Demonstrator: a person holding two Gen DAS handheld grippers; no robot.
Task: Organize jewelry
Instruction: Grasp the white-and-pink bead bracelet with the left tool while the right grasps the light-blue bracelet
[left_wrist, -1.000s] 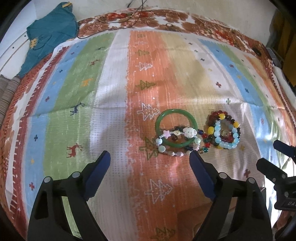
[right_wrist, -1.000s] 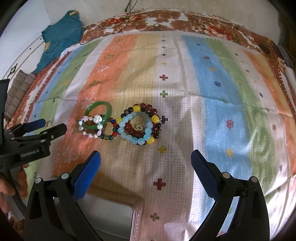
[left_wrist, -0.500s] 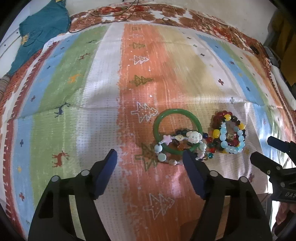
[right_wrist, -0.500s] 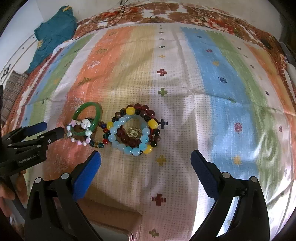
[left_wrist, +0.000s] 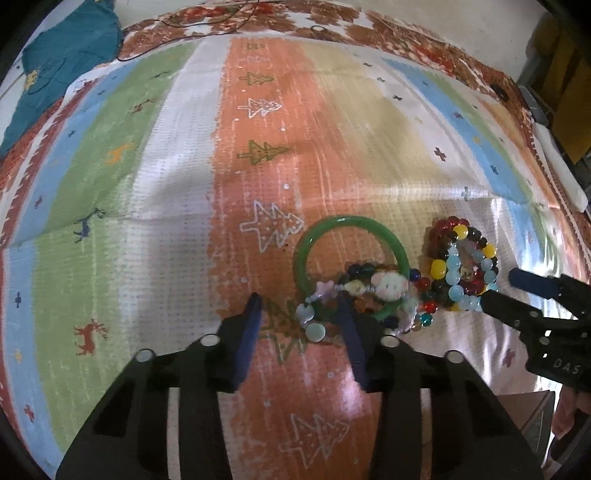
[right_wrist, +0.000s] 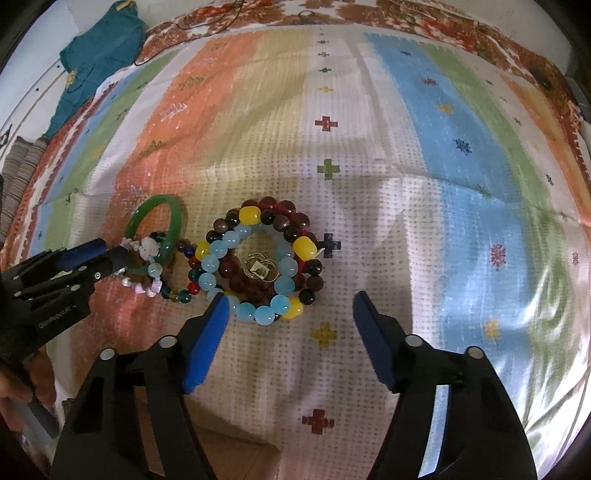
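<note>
Change: both grippers lower and nearer the jewelry than a second ago, fingers narrowing from wide.
Left gripper (left_wrist: 301, 325): closing, nothing clamped yet; pastel charm bracelet (left_wrist: 354, 295) partly between the fingers, lying across the green bangle (left_wrist: 351, 266).
Right gripper (right_wrist: 290, 317): closing too, still released; near edge of the stacked bead bracelets (right_wrist: 258, 262) (small gold rings (right_wrist: 260, 267) in the middle) just ahead of the tips.
Location: all pieces clustered on the striped bed cover (right_wrist: 461, 184), 2 piles touching.
Meaning: likely 2 simultaneous pickups starting; sorting not yet begun.
</note>
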